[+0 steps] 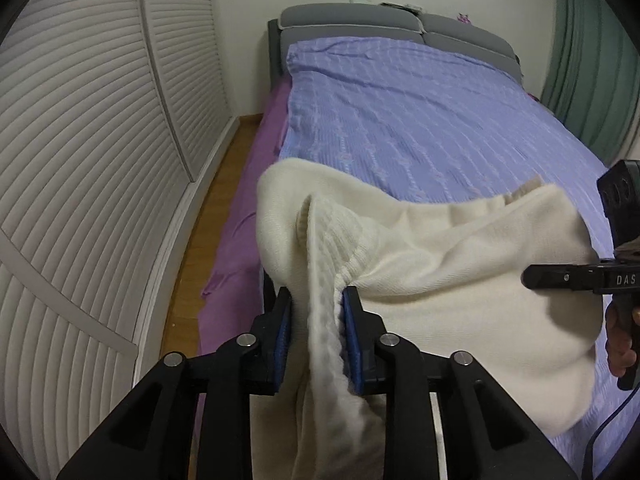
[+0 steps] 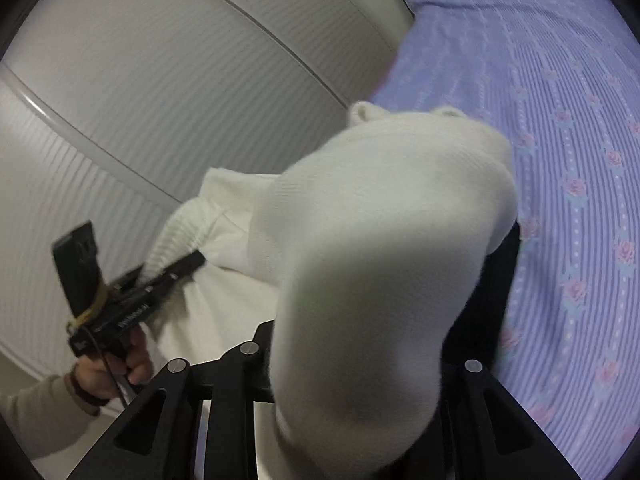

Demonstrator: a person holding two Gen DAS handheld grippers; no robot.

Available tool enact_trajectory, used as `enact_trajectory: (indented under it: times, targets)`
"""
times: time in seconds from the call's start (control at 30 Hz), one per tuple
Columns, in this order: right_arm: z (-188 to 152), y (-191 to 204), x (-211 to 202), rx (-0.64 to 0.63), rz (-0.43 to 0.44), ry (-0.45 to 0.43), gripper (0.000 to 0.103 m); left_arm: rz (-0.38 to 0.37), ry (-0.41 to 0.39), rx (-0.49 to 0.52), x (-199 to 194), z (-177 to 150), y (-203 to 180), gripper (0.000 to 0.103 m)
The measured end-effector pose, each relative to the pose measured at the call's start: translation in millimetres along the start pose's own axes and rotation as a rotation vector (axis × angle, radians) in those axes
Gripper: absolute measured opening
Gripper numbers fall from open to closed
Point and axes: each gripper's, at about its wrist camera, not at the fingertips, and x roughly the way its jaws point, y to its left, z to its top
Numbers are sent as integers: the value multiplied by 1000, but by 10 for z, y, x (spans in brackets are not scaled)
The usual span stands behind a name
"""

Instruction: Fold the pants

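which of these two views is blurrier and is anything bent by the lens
Right wrist view: blurrier, the cream knit pants fill it, soft and close. Left wrist view: sharp, left gripper pinching the ribbed waistband; fisheye bows the white louvered closet doors.

Home bedroom, no question about it.
A double bed (image 1: pixel 420 120) fills the right of the scene under a lilac, rose-striped cover (image 2: pixel 568 128), with a grey padded headboard (image 1: pixel 392 26) at the far wall, white louvred wardrobe doors (image 1: pixel 80 160) run down the left, a strip of wooden floor (image 1: pixel 208 208) lies between, and green curtains (image 1: pixel 588 60) hang far right.
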Motion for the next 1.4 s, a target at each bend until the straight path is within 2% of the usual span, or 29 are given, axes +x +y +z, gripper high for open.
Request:
enact_trajectory:
  times: [0.07,0.13,0.2,0.33,0.5,0.63,0.7,0.77,0.8,0.93,1.07,1.13,1.23,1.3,1.37,1.4]
  targets:
    - [35,-8,60,-16,-42,-6,41,5,4,-14,63,-9,46,32]
    - [44,1,53,-40,-106,-12,56,4,11,-32,129,18,74,36]
    - [14,10,-5,-62,-151,-31,62,7,10,-28,146,38,93,42]
    - [-16,20,-164,-67,-199,-50,65,17,-5,-43,-42,72,54,45]
    - [5,199,-625,-101,-277,-172,66,31,-34,-68,-484,31,-10,47]
    - [105,423,-902,-189,-249,-209,66,42,-41,-101,-766,-59,-165,47]
    - [163,593,-869,-268,-211,-173,65,21,-55,-135,-841,-105,-248,47]
    - [251,672,-754,-323,-162,-125,59,5,-73,-165,-861,-159,-349,48]
    - [318,733,-643,-362,-131,-77,55,7,-81,-174,-840,-191,-413,48]
    - [541,968,-169,-518,-80,54,51,44,-72,-227,-652,-305,-529,48]
    - [713,1137,292,-658,-63,169,51,106,-80,-330,-547,-464,-437,48]
    - [753,1237,505,-737,-61,232,51,107,-88,-395,-506,-540,-356,48]
    - [791,1357,849,-820,-53,351,51,116,-87,-431,-427,-618,-298,48]
    - [770,1364,1093,-869,-96,425,51,126,-91,-431,-379,-645,-283,48]
    - [751,1339,1265,-891,-145,458,37,128,-94,-429,-343,-662,-272,48]
    - [750,1310,1367,-886,-168,483,20,131,-93,-424,-329,-662,-276,48]
